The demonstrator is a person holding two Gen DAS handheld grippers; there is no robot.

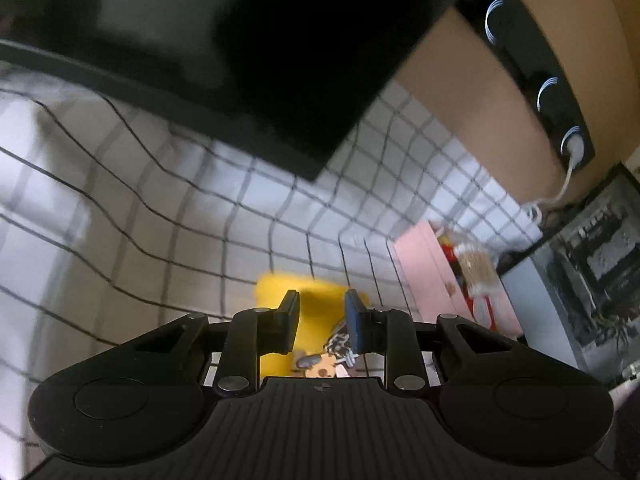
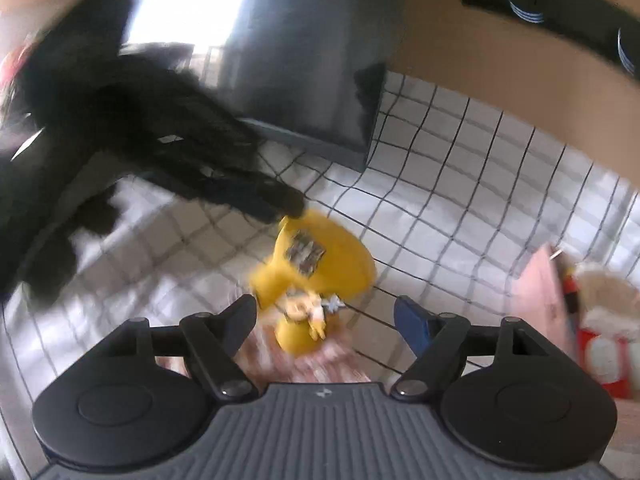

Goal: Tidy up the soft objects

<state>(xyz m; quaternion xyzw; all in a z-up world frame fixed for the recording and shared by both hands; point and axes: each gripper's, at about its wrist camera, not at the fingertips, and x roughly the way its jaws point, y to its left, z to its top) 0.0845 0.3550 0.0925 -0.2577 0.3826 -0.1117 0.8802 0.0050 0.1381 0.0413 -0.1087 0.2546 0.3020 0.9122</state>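
Yellow soft plush toy [image 2: 320, 264] with a patterned patch lies on the white black-grid tablecloth [image 2: 460, 200], just ahead of both grippers. Right gripper [image 2: 326, 312]: fingers wide, nothing gripped, toy between and beyond the tips. Left gripper [image 1: 322, 312]: fingers narrow, nothing pinched. Pink box [image 1: 424, 264] of stuffed items sits to the right; black monitor [image 1: 280, 60] behind.
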